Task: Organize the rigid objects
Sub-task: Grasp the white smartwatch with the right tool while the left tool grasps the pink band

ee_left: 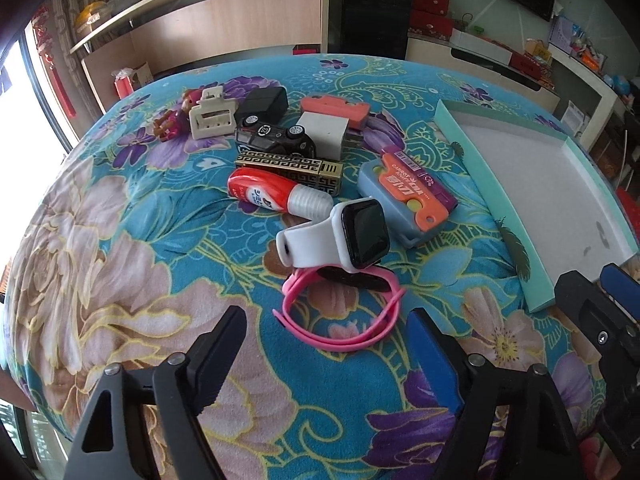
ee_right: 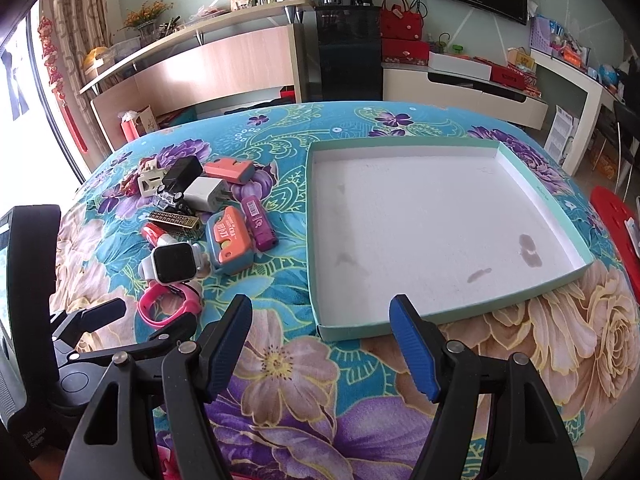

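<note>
A pile of small rigid objects lies on the floral cloth: a white smartwatch point(ee_left: 344, 234) point(ee_right: 174, 262), a pink band point(ee_left: 340, 312) point(ee_right: 168, 306), a red glue bottle point(ee_left: 276, 196), a gold patterned lighter point(ee_left: 288, 166), a black toy car point(ee_left: 276, 138), a white charger point(ee_left: 324, 132), an orange-and-blue box cutter point(ee_left: 404, 196) point(ee_right: 230, 242), a beige hair clip point(ee_left: 210, 114). My left gripper point(ee_left: 328, 340) is open and empty just in front of the pink band. My right gripper point(ee_right: 320, 332) is open and empty at the near edge of the shallow teal-rimmed tray point(ee_right: 316, 264), which holds nothing.
The tray also shows at the right of the left wrist view point(ee_left: 500, 196). A purple flat case point(ee_right: 259, 222), a black adapter point(ee_right: 182, 170) and a coral block point(ee_right: 228, 170) lie in the pile. Shelves and cabinets stand beyond the table's far edge.
</note>
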Demonstrator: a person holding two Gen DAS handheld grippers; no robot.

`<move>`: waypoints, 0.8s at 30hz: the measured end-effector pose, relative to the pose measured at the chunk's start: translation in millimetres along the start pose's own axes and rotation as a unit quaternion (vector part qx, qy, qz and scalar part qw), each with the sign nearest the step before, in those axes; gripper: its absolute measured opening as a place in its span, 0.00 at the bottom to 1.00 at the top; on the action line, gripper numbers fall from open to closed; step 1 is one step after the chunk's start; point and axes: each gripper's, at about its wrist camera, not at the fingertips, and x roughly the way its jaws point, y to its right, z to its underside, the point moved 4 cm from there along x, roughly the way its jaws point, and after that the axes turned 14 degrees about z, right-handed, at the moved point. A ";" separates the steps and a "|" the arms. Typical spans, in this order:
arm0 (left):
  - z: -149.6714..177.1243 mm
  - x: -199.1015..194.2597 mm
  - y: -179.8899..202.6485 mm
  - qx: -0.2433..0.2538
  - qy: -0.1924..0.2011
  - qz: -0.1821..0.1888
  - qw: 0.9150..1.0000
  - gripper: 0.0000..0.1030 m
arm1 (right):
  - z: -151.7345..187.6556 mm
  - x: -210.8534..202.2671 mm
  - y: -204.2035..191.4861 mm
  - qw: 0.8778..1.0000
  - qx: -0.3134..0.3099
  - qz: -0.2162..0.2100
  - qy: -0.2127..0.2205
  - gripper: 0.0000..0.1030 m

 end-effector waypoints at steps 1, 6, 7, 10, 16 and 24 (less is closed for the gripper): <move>-1.1 1.0 0.8 0.001 0.000 0.002 1.000 0.76 | -0.2 0.1 -0.7 1.000 -0.001 -0.001 0.000 0.70; -2.3 2.6 2.6 0.003 0.000 0.008 1.000 0.68 | -4.9 3.6 -5.5 1.000 -0.008 -0.001 0.002 0.70; -2.4 1.5 2.2 0.002 0.003 0.014 1.000 0.67 | -6.5 4.4 -7.1 1.000 -0.009 -0.001 0.002 0.70; -2.1 -3.6 1.5 -0.002 0.012 0.029 0.999 0.67 | -9.2 4.6 -10.2 1.000 -0.012 -0.002 0.006 0.70; 3.9 -15.4 -4.1 -0.014 0.014 0.039 0.999 0.66 | -14.2 5.0 -19.5 1.000 -0.017 -0.014 0.008 0.70; 10.5 -26.9 -35.0 -0.053 0.017 0.026 0.998 0.66 | -16.7 11.7 -46.3 0.999 -0.037 -0.036 0.001 0.70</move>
